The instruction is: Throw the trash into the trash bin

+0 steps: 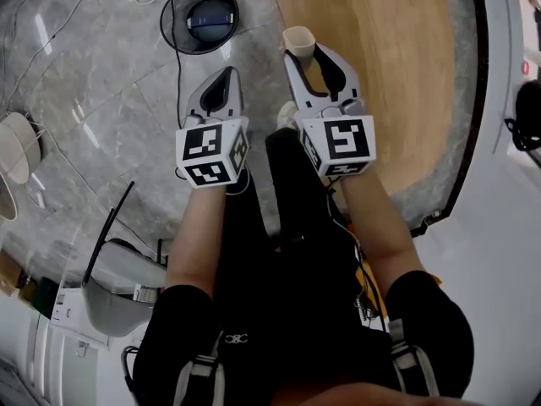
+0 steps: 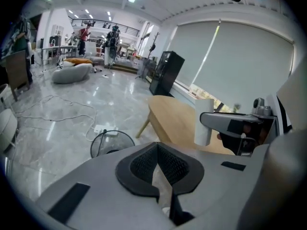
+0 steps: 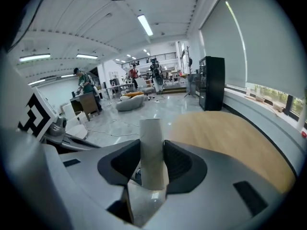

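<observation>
My right gripper is shut on a pale paper cup, held upright over the edge of a wooden table. In the right gripper view the cup stands clamped between the black pads. My left gripper is beside it with its jaws together. A pale sliver shows between its pads; I cannot tell what it is. A round black wire trash bin stands on the marble floor ahead of both grippers, something dark blue inside. The left gripper view shows the bin and the cup.
Cables trail over the grey floor to the left. A white chair and a white-grey device stand at the left. A black cabinet is by the window, a beanbag and people far back.
</observation>
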{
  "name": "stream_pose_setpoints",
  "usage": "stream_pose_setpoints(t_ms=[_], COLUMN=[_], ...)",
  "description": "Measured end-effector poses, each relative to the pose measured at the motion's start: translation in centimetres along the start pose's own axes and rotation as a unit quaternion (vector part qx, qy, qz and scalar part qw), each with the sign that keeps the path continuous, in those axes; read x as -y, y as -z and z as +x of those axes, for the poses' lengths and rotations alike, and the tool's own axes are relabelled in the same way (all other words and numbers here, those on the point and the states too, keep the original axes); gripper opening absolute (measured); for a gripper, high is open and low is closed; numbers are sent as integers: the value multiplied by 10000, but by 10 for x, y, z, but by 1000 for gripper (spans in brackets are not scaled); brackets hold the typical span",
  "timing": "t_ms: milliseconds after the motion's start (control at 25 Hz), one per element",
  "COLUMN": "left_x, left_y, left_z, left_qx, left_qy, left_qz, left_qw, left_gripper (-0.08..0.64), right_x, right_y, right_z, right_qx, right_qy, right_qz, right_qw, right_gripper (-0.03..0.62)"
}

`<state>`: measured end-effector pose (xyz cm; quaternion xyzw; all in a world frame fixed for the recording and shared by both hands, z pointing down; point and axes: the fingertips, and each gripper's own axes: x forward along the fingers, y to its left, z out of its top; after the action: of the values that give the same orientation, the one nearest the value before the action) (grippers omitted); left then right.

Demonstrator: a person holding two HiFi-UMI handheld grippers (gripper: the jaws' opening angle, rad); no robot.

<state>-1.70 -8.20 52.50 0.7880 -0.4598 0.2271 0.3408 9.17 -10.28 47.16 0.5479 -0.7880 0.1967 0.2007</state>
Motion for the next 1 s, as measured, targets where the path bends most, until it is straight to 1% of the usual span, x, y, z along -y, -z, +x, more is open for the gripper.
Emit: stream_pose_setpoints(t_ms=[120,240,320,360,480,560,640,720,800,920,1000], left_x=[-53,-104,-136,-151,-195,-223,-246,-265,-281,-297,-307], left_y=[2,0,-2,-2,-3,-2,2,6,11,22,28], left_z=[-11,-18,-22,-24,-27,-30,-36,-41,-44,-48,-50], left_qx=[-127,-217,-260,-281,-348,-408,-451,-475,-500,-538,-538], left_qy=[-130,-199,-245,-267,-345,-415,-482,-535,-574,-611,-647], left_qz=[-124,-145,-203,-238,-294,-384,-496,-577,-634,-745,-833], left_qw=[9998,9995,9992,9990,9984,9976,9966,9958,9951,9939,9930], left_gripper=[12,12,12,12,12,12,12,12,12,12,12], right_x=[-48,-88,-112,-122,-139,-143,-147,-151,-153,-156,-156], right_y=[-4,1,11,17,38,59,82,104,123,149,164], right_z=[41,84,112,126,175,209,236,258,276,296,305], right_qx=[-172,-401,-627,-749,-1200,-1622,-2015,-2342,-2613,-2931,-3087], right_qy=[-206,-354,-525,-615,-696,-678,-725,-808,-840,-808,-769], right_qz=[-136,-326,-573,-778,-1558,-2029,-2360,-2550,-2647,-2694,-2648], right_qw=[9995,9980,9950,9922,9780,9633,9479,9347,9244,9138,9103], right_gripper=[158,158,158,158,160,160,160,161,161,161,161])
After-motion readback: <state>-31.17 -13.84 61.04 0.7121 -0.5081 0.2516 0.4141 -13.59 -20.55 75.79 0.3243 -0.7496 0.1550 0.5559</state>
